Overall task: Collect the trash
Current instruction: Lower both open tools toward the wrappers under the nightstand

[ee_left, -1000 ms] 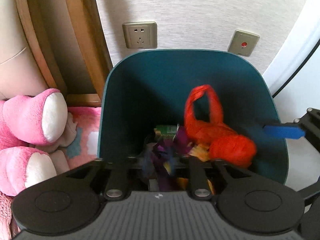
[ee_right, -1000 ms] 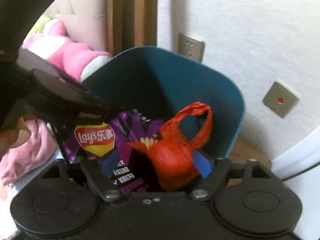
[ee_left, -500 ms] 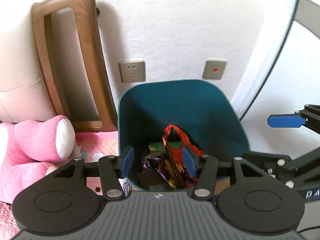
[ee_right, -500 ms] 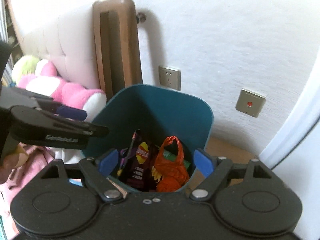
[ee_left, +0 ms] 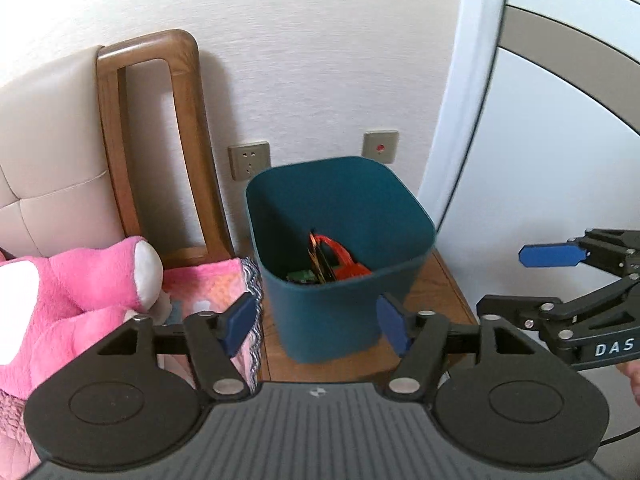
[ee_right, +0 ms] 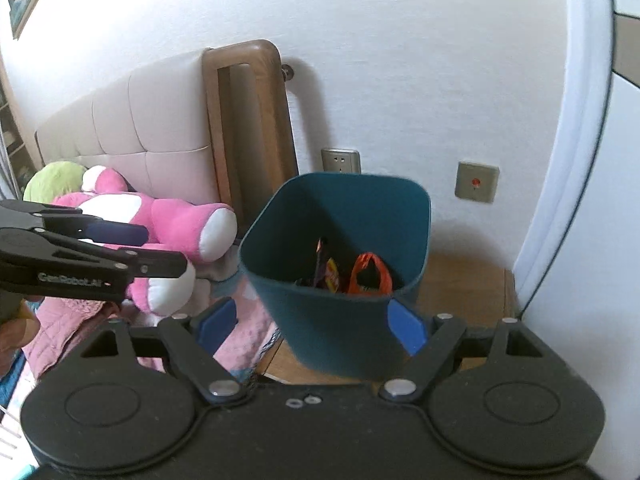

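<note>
Now both grippers are clear of the bin [ee_left: 340,264], pulled back and up from where they hung right over its mouth a second ago. The trash is down inside: the red bag [ee_right: 370,276] and the purple chip packet [ee_right: 326,270], which sat between the fingers then, lie against the far inside wall, well below the rim. So this drop looks done, and I'd judge the hands are free to go after the next piece.

Left gripper [ee_left: 316,322]: its fingers are opening as we watch, already well apart, nothing between them. Right gripper [ee_right: 316,322]: fingers spread wide and empty too. From the left camera the right gripper shows off to the side with one blue pad [ee_left: 552,256] visible.

Room to move? The bin stands on a small wooden surface [ee_left: 444,292], close to its front edge. The bed's pink blanket [ee_left: 208,292] is just beside the bin, with the pink plush toy [ee_left: 72,296] lying on it. Behind are the wall socket [ee_left: 249,161] and the wooden headboard frame [ee_left: 152,140]. On the other side a white door [ee_left: 540,160] hems it in. The open way out is back toward the cameras and upward.
</note>
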`<action>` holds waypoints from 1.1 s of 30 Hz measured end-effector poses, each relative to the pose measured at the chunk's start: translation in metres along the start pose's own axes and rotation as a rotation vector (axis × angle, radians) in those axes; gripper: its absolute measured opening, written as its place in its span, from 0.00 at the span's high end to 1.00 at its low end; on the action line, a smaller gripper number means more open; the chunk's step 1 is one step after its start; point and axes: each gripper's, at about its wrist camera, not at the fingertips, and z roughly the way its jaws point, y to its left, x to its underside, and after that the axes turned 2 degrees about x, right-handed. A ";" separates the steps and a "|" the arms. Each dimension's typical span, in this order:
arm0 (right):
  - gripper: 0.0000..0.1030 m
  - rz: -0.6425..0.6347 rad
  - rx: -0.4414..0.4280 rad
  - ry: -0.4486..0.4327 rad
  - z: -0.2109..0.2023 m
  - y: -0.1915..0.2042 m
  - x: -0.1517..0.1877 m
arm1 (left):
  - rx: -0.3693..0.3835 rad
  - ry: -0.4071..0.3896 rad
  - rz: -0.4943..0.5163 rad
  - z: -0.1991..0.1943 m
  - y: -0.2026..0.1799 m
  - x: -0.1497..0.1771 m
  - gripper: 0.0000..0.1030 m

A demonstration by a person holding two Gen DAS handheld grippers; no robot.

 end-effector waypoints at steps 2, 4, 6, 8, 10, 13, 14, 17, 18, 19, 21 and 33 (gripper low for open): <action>0.19 0.018 0.003 0.003 -0.006 0.006 0.012 | 0.010 0.000 0.004 -0.005 -0.001 0.010 0.27; 0.18 0.033 0.007 0.008 -0.009 0.010 0.023 | 0.022 0.013 -0.003 -0.006 -0.002 0.021 0.24; 0.14 0.052 0.005 0.019 -0.008 0.011 0.034 | 0.033 0.026 -0.015 -0.004 -0.002 0.031 0.22; 0.13 0.066 0.003 0.035 -0.004 0.010 0.046 | 0.033 0.042 -0.030 0.005 -0.003 0.043 0.22; 0.12 0.069 0.003 0.060 0.004 0.006 0.059 | 0.036 0.060 -0.054 0.018 -0.003 0.054 0.22; 0.10 0.080 0.001 0.107 0.021 -0.005 0.080 | 0.040 0.094 -0.094 0.045 -0.006 0.076 0.22; 0.09 0.087 0.003 0.125 0.028 -0.010 0.089 | 0.039 0.104 -0.106 0.054 -0.007 0.084 0.22; 0.06 0.109 0.001 0.180 0.051 -0.025 0.114 | 0.050 0.141 -0.142 0.088 -0.011 0.107 0.18; 0.05 0.108 0.002 0.196 0.059 -0.030 0.122 | 0.053 0.151 -0.156 0.099 -0.011 0.115 0.15; 0.05 0.103 0.007 0.211 0.067 -0.034 0.130 | 0.055 0.162 -0.174 0.112 -0.011 0.123 0.12; 0.05 0.094 0.009 0.247 0.086 -0.042 0.148 | 0.043 0.182 -0.203 0.134 -0.013 0.141 0.00; 0.07 0.091 -0.011 0.481 0.236 -0.082 0.305 | 0.002 0.395 -0.169 0.320 -0.025 0.269 0.00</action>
